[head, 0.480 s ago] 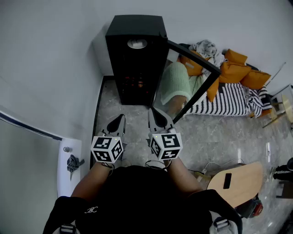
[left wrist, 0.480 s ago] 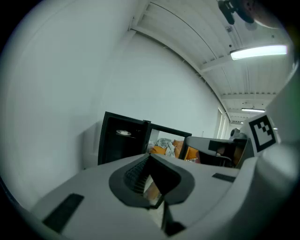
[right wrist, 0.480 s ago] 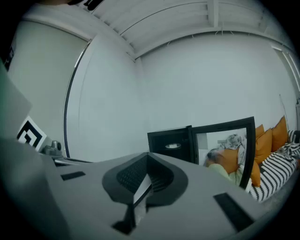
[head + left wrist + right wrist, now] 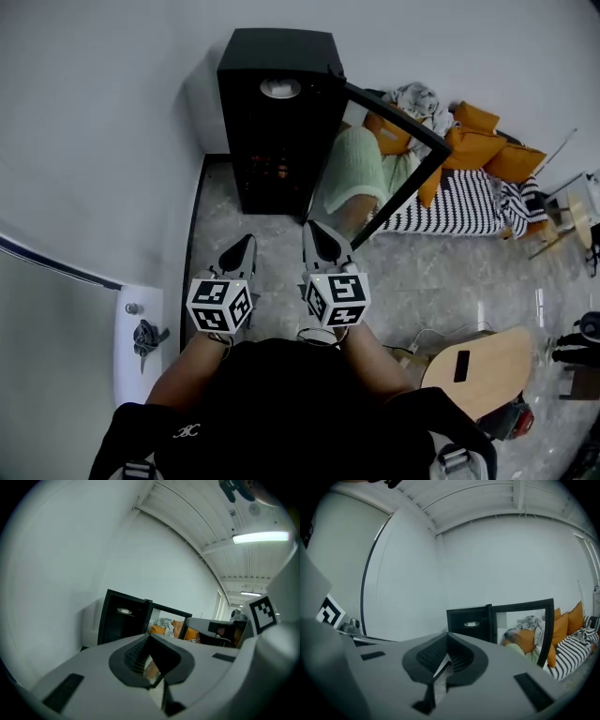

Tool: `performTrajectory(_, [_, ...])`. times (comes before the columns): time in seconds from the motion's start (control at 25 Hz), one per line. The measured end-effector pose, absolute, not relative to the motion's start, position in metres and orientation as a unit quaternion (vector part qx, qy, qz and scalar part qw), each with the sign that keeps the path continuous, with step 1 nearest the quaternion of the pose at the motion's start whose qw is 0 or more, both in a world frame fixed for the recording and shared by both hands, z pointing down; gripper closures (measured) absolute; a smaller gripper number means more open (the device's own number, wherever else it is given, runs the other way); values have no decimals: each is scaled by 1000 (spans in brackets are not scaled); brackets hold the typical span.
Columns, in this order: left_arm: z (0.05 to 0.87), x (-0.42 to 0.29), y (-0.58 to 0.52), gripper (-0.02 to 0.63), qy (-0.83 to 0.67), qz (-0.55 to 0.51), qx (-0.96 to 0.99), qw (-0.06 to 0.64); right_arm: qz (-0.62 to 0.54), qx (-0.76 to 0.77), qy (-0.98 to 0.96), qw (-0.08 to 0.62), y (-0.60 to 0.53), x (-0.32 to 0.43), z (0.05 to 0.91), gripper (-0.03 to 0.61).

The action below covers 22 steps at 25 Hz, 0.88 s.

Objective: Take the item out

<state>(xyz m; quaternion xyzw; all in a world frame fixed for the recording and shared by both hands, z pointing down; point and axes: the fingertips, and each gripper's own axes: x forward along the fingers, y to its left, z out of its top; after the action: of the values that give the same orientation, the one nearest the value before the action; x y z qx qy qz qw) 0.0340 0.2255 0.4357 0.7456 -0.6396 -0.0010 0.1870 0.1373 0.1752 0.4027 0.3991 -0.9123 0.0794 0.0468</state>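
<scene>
Looking like the approach: left claw (image 4: 244,246) and right claw (image 4: 317,232) closed, empty, well short of the open cabinet (image 4: 277,56); next reach in, open up

**Room.** White walls (image 4: 103,122) and a grey marbled floor (image 4: 450,277) are shown. A black cabinet (image 4: 278,56) is set against the wall, its glass door (image 4: 398,114) swung open. Orange cushions (image 4: 483,145) are piled on a striped couch (image 4: 464,202). A ceiling strip light (image 4: 260,537) is lit.

Slight head view shift only: sofa (image 4: 469,202) and wooden board (image 4: 478,367) at right now sit marginally further left in frame.
</scene>
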Motion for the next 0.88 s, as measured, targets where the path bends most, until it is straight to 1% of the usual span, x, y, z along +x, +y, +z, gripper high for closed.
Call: performTrajectory(0.88, [454, -38, 248, 606, -615, -15, 759, 213, 79, 429, -897, 74, 204, 72, 416, 571])
